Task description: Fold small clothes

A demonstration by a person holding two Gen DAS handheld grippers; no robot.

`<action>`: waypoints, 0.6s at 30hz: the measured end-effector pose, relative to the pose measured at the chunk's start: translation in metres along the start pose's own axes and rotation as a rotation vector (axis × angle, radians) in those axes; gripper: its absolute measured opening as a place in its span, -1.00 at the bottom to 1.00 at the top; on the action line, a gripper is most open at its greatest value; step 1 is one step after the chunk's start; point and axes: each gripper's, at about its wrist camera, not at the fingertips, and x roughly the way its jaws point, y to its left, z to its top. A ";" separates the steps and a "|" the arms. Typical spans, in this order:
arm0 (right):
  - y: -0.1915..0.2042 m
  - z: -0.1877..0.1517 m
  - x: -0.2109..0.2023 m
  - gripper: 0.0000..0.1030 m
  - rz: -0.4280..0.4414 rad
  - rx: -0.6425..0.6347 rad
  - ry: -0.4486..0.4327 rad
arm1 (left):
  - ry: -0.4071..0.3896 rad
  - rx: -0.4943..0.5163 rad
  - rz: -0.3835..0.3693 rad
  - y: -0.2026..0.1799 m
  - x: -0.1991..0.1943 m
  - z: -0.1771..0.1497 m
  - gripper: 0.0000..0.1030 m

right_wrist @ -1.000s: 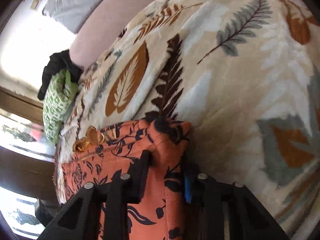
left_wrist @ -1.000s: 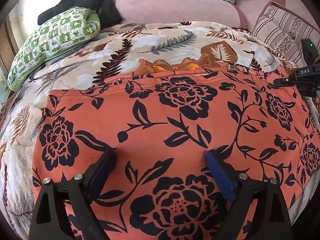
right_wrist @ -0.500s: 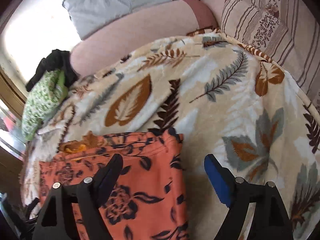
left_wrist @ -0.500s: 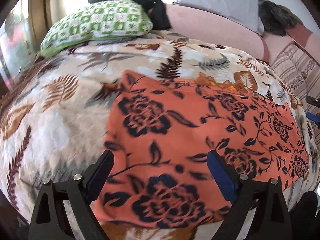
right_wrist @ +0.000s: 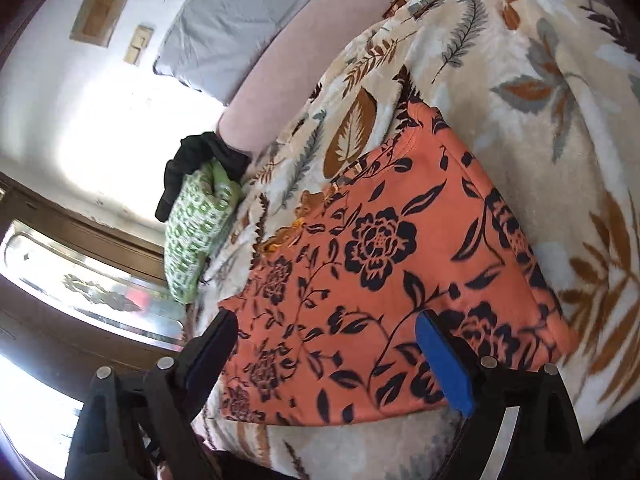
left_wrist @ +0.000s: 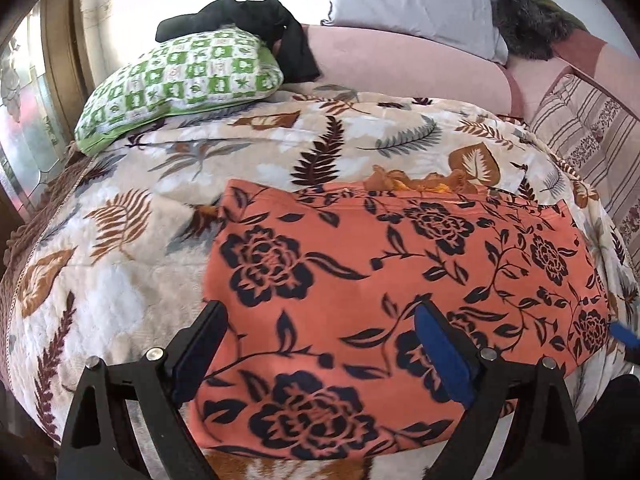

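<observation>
An orange garment with black flowers [left_wrist: 380,280] lies flat on the leaf-print blanket [left_wrist: 120,248]; it also shows in the right wrist view [right_wrist: 380,264]. An orange frill [left_wrist: 420,180] peeks out at its far edge. My left gripper [left_wrist: 320,324] is open and empty, hovering over the garment's near left part. My right gripper [right_wrist: 324,332] is open and empty over the garment's near edge. A blue tip of the right gripper [left_wrist: 624,334] shows at the right edge of the left wrist view.
A green checked pillow [left_wrist: 180,84] with a black cloth [left_wrist: 256,20] on it lies at the back left. A grey pillow [left_wrist: 412,4] and a striped cushion [left_wrist: 592,132] sit at the back. A window [right_wrist: 92,288] is to the left.
My right gripper let go of the garment's corner, opened and pulled back toward the near edge. My left gripper swung left and back, staying open. The garment lies flat.
</observation>
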 end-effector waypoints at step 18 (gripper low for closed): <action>-0.069 -0.007 0.014 0.81 -0.038 0.384 -0.140 | 0.106 0.055 -0.037 -0.057 0.031 0.000 0.84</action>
